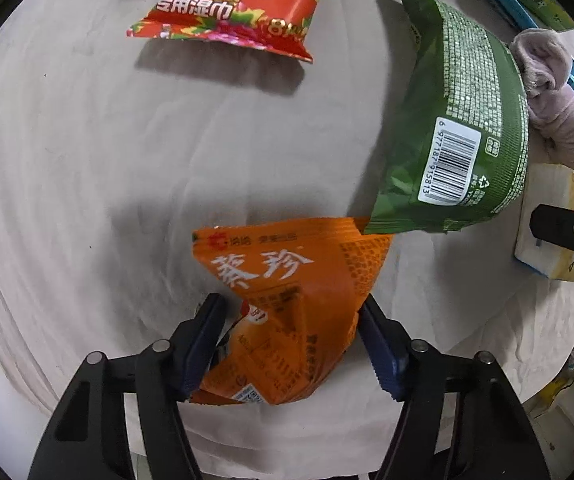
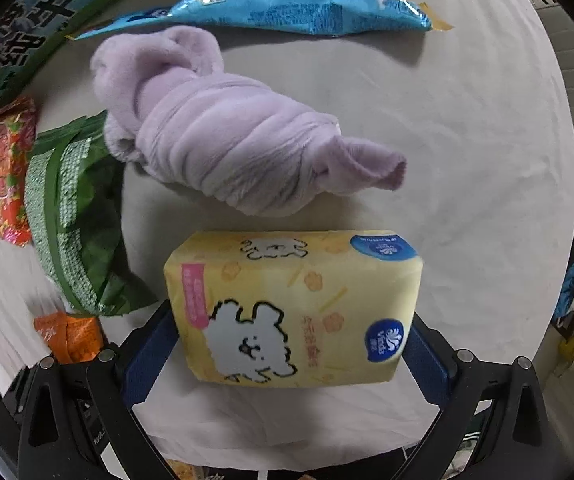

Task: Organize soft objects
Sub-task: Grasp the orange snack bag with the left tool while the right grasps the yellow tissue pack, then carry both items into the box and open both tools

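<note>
Holding a pack in each gripper over the cloth-covered table

The left gripper has its blue pads pressed into both sides of a crumpled orange snack pouch, which sits between the fingers and juts ahead of them. Just beyond the pouch and to the right lies a green packet, barcode up, its lower corner overlapping the pouch. Far ahead, slightly left, lies a red floral wet-wipes pack.

The right gripper clasps a yellow Vinda tissue pack by its two short ends. Only this view shows fully the twisted lilac fleece bundle directly ahead of the pack, and a blue snack bag farther on. The left view catches just the fleece's edge and the tissue pack at its right margin. The white tablecloth lies under everything.
</note>
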`<action>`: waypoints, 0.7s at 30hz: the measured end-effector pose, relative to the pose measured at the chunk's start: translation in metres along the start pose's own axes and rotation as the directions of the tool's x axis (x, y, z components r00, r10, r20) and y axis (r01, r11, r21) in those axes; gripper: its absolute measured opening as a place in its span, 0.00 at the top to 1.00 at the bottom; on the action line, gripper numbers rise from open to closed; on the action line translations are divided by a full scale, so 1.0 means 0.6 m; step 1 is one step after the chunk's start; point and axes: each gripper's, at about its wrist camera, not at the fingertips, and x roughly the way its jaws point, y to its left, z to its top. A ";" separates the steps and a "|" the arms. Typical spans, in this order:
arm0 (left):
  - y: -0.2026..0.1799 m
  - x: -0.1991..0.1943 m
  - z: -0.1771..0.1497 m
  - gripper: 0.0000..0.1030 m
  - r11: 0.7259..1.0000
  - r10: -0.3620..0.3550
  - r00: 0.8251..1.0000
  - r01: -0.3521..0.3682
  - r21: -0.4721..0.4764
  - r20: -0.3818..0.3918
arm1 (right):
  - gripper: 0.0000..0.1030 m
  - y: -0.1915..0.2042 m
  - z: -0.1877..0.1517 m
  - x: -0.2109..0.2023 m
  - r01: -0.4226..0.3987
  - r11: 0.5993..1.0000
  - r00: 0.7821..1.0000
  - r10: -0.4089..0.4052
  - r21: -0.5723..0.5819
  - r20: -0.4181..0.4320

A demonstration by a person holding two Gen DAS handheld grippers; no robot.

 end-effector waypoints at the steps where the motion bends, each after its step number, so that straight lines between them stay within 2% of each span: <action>1: -0.001 0.004 0.001 0.38 1.000 0.003 1.000 -0.003 0.004 0.001 | 0.00 -0.004 0.004 0.004 -0.001 1.000 1.000 0.001 0.002 -0.010; 4: -0.004 0.010 -0.009 0.49 1.000 0.006 1.000 -0.006 0.008 0.023 | 0.06 -0.006 0.010 0.029 0.004 1.000 0.999 -0.003 0.009 -0.035; 7: -0.006 0.005 -0.010 0.52 1.000 0.010 1.000 -0.010 -0.010 0.027 | 0.06 -0.009 0.009 0.044 -0.004 1.000 0.999 0.004 0.001 -0.033; 16: 0.009 -0.022 -0.026 0.55 0.999 0.005 0.998 -0.002 -0.045 0.057 | 0.07 -0.001 -0.036 0.034 -0.032 0.997 0.999 0.034 -0.074 0.025; 17: 0.012 -0.028 -0.034 0.55 0.999 0.030 1.000 -0.029 -0.046 0.007 | 0.07 -0.003 -0.044 0.031 -0.032 0.996 0.999 0.035 -0.082 0.034; 21: 0.025 -0.065 -0.064 0.57 0.998 0.020 1.000 -0.019 -0.067 0.013 | 0.07 -0.004 -0.081 0.002 -0.038 0.993 0.998 0.044 -0.113 0.055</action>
